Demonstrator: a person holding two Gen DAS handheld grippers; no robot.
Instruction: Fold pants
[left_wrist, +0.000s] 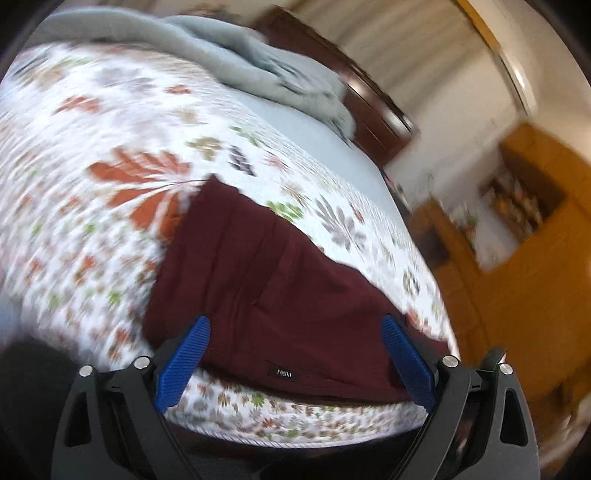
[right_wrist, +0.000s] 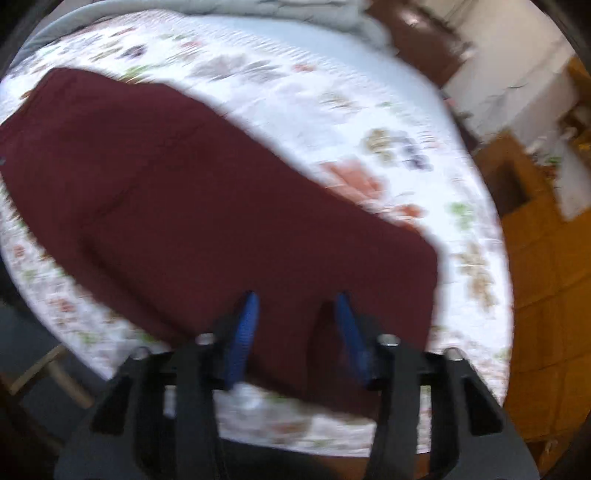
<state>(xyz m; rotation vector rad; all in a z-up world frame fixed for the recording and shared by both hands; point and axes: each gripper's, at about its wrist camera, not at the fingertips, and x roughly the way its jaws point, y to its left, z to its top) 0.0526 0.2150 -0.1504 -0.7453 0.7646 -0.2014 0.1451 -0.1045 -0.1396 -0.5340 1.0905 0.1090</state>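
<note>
Both views motion-blurred. Maroon pants (left_wrist: 266, 280) lie flat on a bed with a floral quilt (left_wrist: 92, 155), near the bed's front edge; a small black label (left_wrist: 284, 373) shows at the near hem in the left wrist view. In the right wrist view the pants (right_wrist: 207, 206) run diagonally from upper left to lower right across the quilt (right_wrist: 332, 96).

Left tool (left_wrist: 295, 325): blue fingers (left_wrist: 184, 362) spread wide apart, holding nothing, hovering over the near edge of the pants.

Right tool (right_wrist: 297, 299): fingers (right_wrist: 243, 332) apart with a moderate gap, above the near end of the pants; contact with cloth cannot be told.

A grey blanket (left_wrist: 258, 62) is bunched at the far side of the bed. Dark wooden furniture (left_wrist: 369, 110) stands beyond it.
</note>
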